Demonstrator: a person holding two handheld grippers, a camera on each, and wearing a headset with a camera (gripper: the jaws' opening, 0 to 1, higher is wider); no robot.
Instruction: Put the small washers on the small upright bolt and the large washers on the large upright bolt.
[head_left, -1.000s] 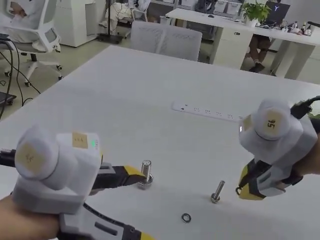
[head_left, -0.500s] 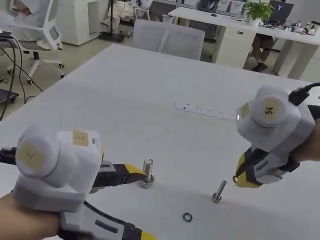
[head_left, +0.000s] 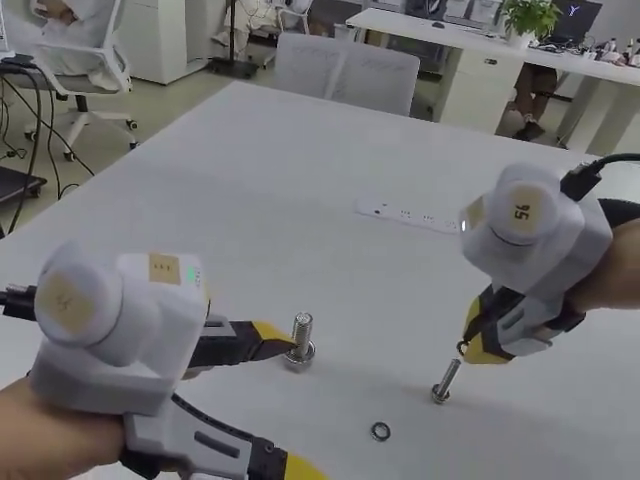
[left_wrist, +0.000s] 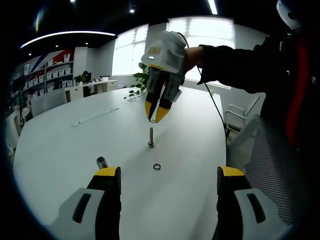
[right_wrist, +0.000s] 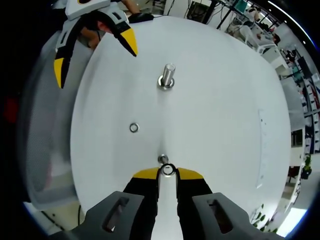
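Note:
The small upright bolt (head_left: 444, 379) stands on the white table. My right gripper (head_left: 468, 351) hangs just above its top, shut on a small washer (right_wrist: 168, 170) held at the fingertips right over the bolt head (right_wrist: 163, 159). The large upright bolt (head_left: 300, 340) carries washers at its base (right_wrist: 165, 84). My left gripper (head_left: 295, 405) is open beside it, one yellow tip close to the bolt, nothing between its jaws. A loose small washer (head_left: 380, 431) lies flat on the table in front of the two bolts (left_wrist: 157, 166).
A white power strip (head_left: 410, 217) lies farther back on the table (head_left: 250, 180). A chair (head_left: 345, 75) stands at the table's far edge, with desks and people beyond. The table's near right edge curves close (left_wrist: 220, 150).
My right gripper has moved left and closer over the small bolt, still holding the washer. The left gripper has stayed beside the large bolt. The head camera has shifted slightly.

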